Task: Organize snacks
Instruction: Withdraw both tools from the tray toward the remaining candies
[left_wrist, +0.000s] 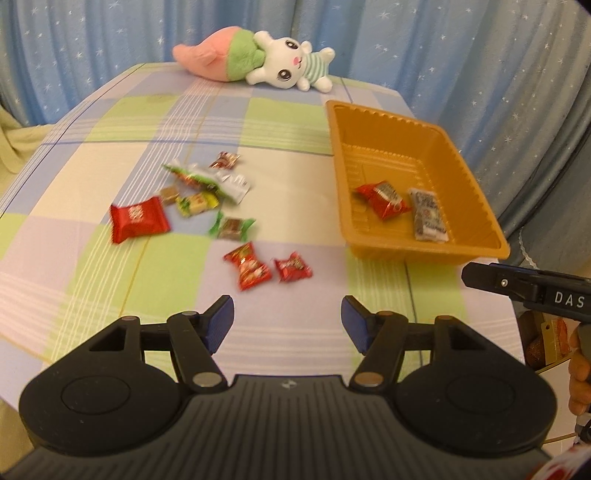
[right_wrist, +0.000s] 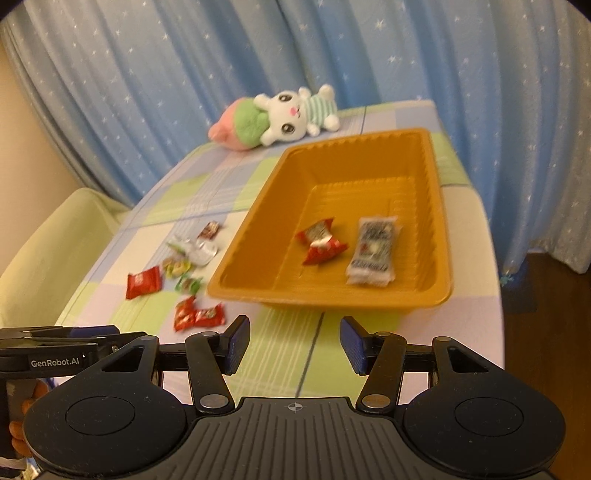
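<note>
An orange plastic tray (left_wrist: 476, 177) (right_wrist: 255, 236) stands on the checked tablecloth and holds a red snack packet (left_wrist: 382, 199) (right_wrist: 321, 242) and a grey wrapped bar (left_wrist: 428, 216) (right_wrist: 373, 254). Several loose wrapped snacks lie left of the tray: a flat red packet (left_wrist: 138, 219) (right_wrist: 144, 282), two small red candies (left_wrist: 267, 267) (right_wrist: 199, 315), green and yellow ones (left_wrist: 207, 194) (right_wrist: 184, 266). My left gripper (left_wrist: 288, 321) hangs open and empty just before the two red candies. My right gripper (right_wrist: 293, 343) is open and empty in front of the tray's near wall; its finger (left_wrist: 491, 278) shows at the left view's right edge.
A plush rabbit with a pink and green radish (left_wrist: 258, 59) (right_wrist: 280, 118) lies at the table's far edge. Blue star-print curtains (left_wrist: 480, 55) hang behind. A pale green chair (right_wrist: 48, 236) stands left of the table. A hand (left_wrist: 580, 373) holds the right gripper.
</note>
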